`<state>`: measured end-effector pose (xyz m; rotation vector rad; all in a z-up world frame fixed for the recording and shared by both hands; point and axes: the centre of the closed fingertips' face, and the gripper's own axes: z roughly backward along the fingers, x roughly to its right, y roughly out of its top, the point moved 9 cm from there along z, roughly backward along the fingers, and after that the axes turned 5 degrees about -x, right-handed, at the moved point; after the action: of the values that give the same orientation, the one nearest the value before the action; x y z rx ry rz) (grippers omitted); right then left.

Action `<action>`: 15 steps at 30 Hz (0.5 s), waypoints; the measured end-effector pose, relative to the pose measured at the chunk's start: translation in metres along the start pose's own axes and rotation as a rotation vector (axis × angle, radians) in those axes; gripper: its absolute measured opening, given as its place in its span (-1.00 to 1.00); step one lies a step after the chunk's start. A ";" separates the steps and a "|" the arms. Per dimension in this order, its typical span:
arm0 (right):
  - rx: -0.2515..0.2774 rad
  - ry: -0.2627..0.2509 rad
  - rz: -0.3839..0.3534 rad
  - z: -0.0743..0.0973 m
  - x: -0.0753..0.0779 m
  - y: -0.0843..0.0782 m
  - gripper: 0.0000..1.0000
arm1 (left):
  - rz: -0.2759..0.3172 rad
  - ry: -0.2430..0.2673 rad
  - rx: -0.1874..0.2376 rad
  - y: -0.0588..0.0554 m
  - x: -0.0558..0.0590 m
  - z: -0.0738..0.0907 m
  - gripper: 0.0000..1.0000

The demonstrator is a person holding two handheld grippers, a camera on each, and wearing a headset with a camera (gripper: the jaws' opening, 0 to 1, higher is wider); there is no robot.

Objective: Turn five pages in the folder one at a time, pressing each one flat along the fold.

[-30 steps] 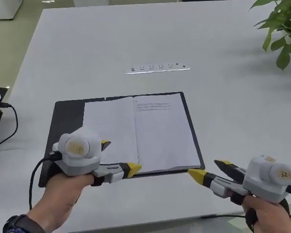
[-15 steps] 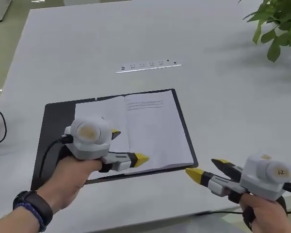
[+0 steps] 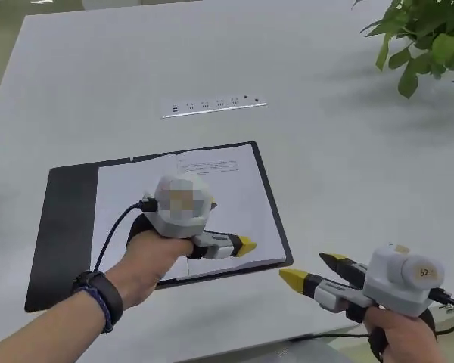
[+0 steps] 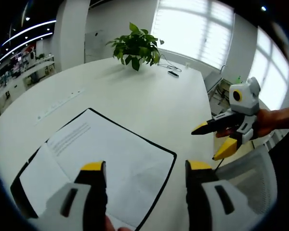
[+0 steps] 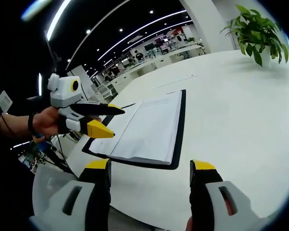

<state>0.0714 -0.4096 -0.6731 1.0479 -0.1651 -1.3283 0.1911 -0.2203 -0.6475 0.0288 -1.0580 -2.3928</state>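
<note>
1. The right gripper (image 3: 310, 269) hangs nearest, over the table's (image 3: 340, 151) front edge, just off the folder's near right corner. Its jaws are spread and hold nothing.
2. The left gripper (image 3: 228, 225) sits over the lower part of the folder's right-hand page, jaws wide apart with nothing between them. I cannot tell if a tip touches the paper.
3. The folder (image 3: 238, 193) lies open and flat on the table.
4. Beyond it is a power strip (image 3: 214, 106).
5. A leafy plant (image 3: 424, 38) stands at the far right.
</note>
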 end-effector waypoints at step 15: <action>-0.024 0.014 -0.002 -0.001 0.006 -0.003 0.30 | 0.001 0.025 -0.055 0.000 0.014 -0.059 0.35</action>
<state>0.0717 -0.4138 -0.6780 1.0367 -0.1375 -1.3214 0.1920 -0.2680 -0.6858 0.0392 -0.9799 -2.4133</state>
